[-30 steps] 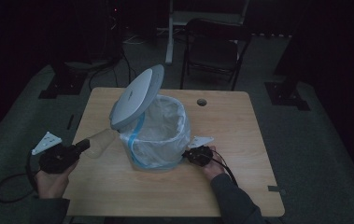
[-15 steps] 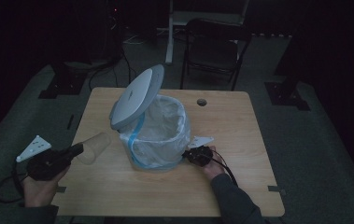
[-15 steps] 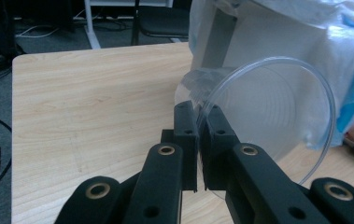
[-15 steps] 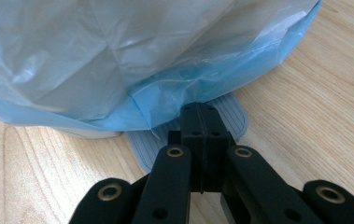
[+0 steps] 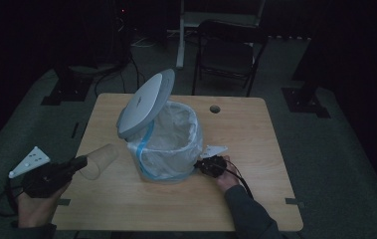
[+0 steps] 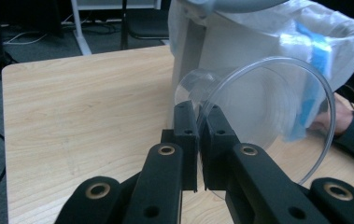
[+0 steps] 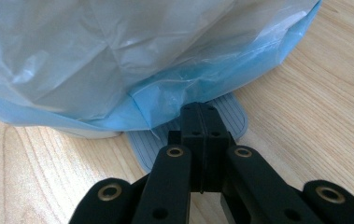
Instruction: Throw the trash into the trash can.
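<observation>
A white pedal bin (image 5: 168, 144) lined with a clear and blue bag (image 6: 305, 42) stands mid-table, its lid (image 5: 143, 102) tipped up. My left gripper (image 5: 79, 163) hovers over the table's left edge, shut on the wall of a clear plastic cup (image 5: 99, 160). In the left gripper view the jaws (image 6: 199, 109) pinch the rim of the cup (image 6: 258, 116), whose mouth faces the camera. My right gripper (image 5: 201, 167) is at the bin's right foot. Its shut jaws (image 7: 201, 109) rest their tips on the grey pedal (image 7: 233, 116) under the bag (image 7: 118, 56).
The wooden table (image 5: 245, 144) has a cable hole (image 5: 215, 108) near its far edge. A dark chair (image 5: 228, 50) stands behind the table. Cables lie on the floor at the left (image 5: 2, 204).
My left hand has drawn back to the left, away from the bin, carrying the cup. The right gripper, bin and lid have stayed put.
</observation>
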A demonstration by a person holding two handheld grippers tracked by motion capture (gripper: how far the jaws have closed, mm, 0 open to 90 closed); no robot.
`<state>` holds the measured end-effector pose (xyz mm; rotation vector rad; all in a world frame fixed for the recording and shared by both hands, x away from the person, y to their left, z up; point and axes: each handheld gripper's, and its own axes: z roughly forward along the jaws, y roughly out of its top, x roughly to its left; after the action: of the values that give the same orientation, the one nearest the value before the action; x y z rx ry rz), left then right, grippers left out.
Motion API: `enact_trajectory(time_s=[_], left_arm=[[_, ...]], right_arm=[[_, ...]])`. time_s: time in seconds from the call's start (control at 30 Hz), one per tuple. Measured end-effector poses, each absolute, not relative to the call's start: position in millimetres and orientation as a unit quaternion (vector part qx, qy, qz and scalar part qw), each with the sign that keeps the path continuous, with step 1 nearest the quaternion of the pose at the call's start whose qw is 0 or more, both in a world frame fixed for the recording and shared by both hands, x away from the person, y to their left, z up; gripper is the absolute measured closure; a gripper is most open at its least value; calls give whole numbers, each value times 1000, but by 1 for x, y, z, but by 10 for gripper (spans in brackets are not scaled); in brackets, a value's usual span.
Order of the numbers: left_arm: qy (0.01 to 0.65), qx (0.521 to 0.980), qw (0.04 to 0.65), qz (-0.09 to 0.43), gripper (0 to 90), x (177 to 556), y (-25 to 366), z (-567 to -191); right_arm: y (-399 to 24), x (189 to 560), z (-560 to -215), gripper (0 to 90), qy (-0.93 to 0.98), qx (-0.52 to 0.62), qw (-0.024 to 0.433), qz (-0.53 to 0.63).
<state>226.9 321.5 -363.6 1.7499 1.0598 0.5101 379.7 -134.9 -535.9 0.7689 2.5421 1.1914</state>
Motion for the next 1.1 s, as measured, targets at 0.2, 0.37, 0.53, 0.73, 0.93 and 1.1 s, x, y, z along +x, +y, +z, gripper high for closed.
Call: enact_trajectory(time_s=[0.2,0.37,0.53,0.73,0.93,1.1], left_arm=[[428,726,497,207,870,222,319,-357],[425,729,496,205,870,222,318,-354],[419,731,498,203,870,219,316,-350],[410,736,499,202,870,218,313,-344],[403,739,504,195,870,217,310,-339],[399,740,507,191,870,216,308,-337]], right_arm=[[-135,380,-536,900,867,262,115,407],[-135,380,-536,900,868,263,115,406],[-135,380,-536,900,867,262,115,407],[-135,380,-536,900,867,262,115,407],[-135,380,-536,900,867,263,115,407],[-135,380,-536,900,867,263,115,407]])
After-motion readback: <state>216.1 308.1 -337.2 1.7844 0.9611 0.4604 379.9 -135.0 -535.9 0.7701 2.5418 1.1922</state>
